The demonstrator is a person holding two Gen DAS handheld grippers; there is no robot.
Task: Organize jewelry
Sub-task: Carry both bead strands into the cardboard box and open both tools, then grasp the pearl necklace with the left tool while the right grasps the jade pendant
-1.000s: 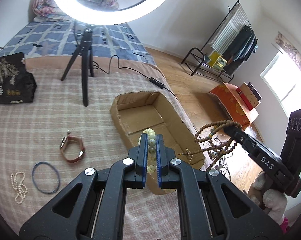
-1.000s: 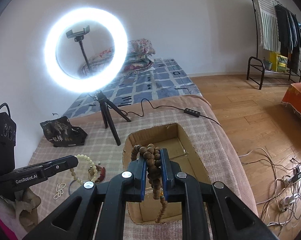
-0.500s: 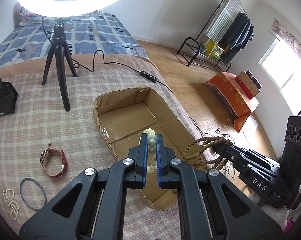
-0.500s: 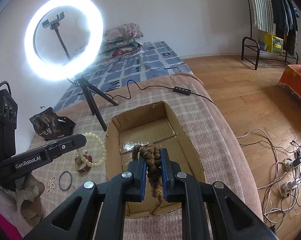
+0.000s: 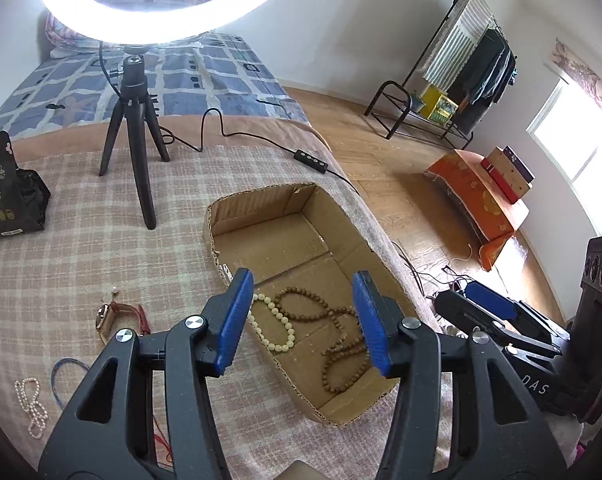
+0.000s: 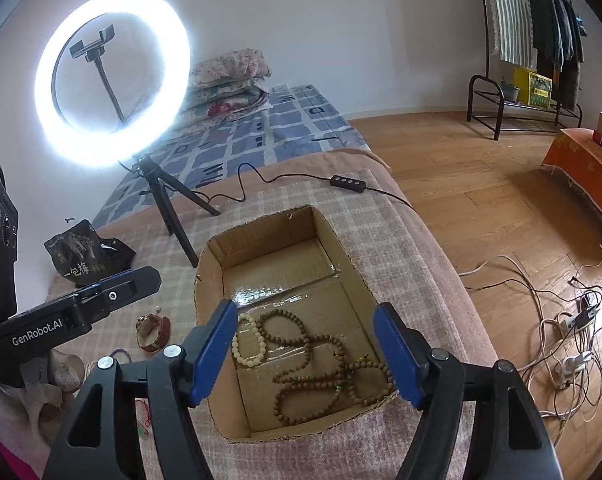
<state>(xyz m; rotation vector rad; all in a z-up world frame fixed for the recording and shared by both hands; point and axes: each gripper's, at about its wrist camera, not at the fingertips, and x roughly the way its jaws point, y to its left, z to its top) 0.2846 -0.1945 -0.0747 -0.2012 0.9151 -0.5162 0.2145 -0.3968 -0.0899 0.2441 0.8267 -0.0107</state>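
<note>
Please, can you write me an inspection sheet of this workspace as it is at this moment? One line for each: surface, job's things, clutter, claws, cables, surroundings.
Surface: checked blanket over a bed.
Job's things: cardboard box holds a cream bead bracelet and a brown bead strand; still on the blanket are a red-strap watch, a blue ring and a pearl strand.
Clutter: black printed bag.
Claws: left claw and right claw both open above the box, nothing between the pads; jaws have just been opening.
Cables: lamp cord with inline switch on the blanket; loose wires on the floor.
Surroundings: ring light on tripod, clothes rack, wooden floor.
</note>
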